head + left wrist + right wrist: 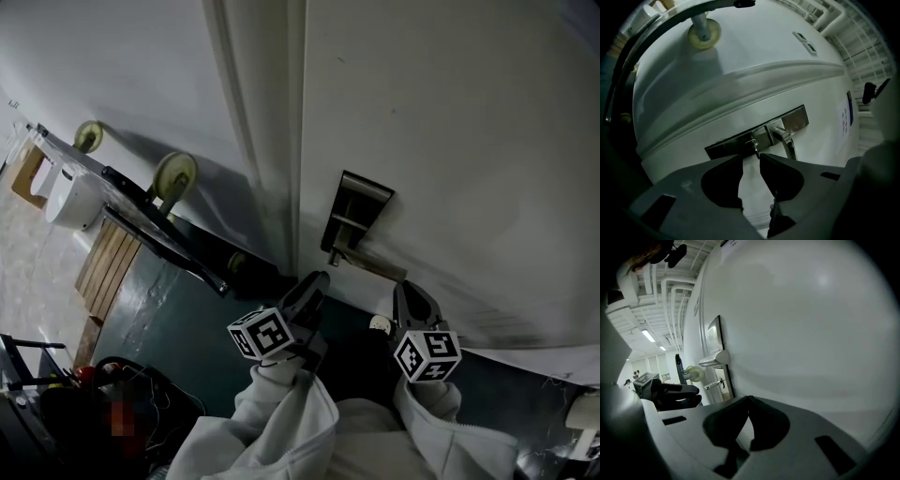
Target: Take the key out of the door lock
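Metal key (752,144) juts from the door lock (726,145) just ahead of the left gripper (751,159), jaws parted and empty; right gripper (749,398), pinched shut, sits farther.

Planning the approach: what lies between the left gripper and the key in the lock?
Nothing: in the left gripper view the open left gripper sits just short of the key, only bare door between its fingers.

We count one white door (450,131), one metal lever handle (372,265), one small metal key (753,145), two cream wheels (174,176), two grippers: left gripper (751,159), right gripper (749,398).
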`<action>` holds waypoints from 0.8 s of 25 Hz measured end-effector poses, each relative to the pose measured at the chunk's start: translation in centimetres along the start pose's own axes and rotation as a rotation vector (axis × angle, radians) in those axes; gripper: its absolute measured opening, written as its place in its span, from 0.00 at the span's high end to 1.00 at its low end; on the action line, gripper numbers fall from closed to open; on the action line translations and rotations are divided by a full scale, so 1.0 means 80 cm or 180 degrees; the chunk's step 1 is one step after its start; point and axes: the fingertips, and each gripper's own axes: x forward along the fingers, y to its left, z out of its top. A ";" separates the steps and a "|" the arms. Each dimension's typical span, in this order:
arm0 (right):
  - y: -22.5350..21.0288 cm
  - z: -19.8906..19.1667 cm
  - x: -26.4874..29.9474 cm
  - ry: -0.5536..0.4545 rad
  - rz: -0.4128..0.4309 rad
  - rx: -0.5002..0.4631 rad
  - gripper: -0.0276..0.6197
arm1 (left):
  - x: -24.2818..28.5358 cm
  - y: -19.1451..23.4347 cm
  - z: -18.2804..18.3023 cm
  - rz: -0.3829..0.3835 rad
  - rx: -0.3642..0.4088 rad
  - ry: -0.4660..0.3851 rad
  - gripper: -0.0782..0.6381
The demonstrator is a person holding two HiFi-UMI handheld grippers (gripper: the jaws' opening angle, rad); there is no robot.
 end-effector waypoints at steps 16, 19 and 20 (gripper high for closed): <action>-0.004 -0.010 -0.007 0.0091 0.0119 -0.0085 0.88 | 0.053 -0.011 0.010 -0.0163 -0.0525 -0.0190 0.75; -0.004 -0.010 -0.006 0.0090 0.0134 -0.0107 0.88 | 0.059 -0.006 0.011 -0.0121 -0.0595 -0.0217 0.76; -0.003 -0.010 -0.006 0.0091 0.0140 -0.0114 0.88 | 0.060 -0.005 0.012 -0.0110 -0.0624 -0.0230 0.77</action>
